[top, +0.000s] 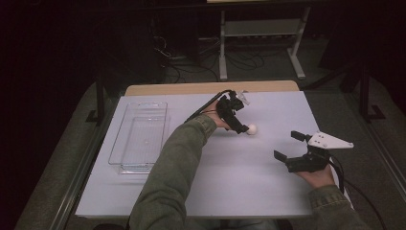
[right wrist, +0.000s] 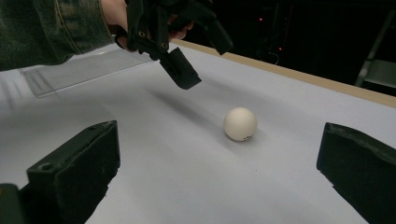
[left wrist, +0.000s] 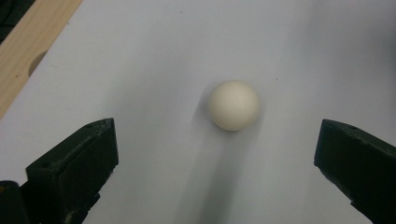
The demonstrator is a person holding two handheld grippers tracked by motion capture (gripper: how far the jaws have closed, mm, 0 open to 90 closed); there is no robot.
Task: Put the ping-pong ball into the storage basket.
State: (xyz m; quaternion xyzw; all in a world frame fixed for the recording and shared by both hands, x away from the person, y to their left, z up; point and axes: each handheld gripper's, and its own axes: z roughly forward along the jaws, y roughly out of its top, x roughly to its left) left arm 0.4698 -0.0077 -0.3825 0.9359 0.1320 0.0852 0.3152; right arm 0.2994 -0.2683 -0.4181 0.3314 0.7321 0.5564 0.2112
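Now left tongs (left wrist: pixel 217 154) wide open, empty, above white ball (left wrist: pixel 233 104) on table (left wrist: pixel 140 56).

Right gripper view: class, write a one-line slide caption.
A white ball rests on the table as the open left gripper hovers above it.

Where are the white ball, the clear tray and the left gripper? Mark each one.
white ball (left wrist: pixel 233 105): left gripper view, centre of the ball's top surface.
clear tray (top: pixel 126 165): high view, near rim of the tray.
left gripper (top: pixel 238 114): high view, midway between its open fingertips, above the ball.
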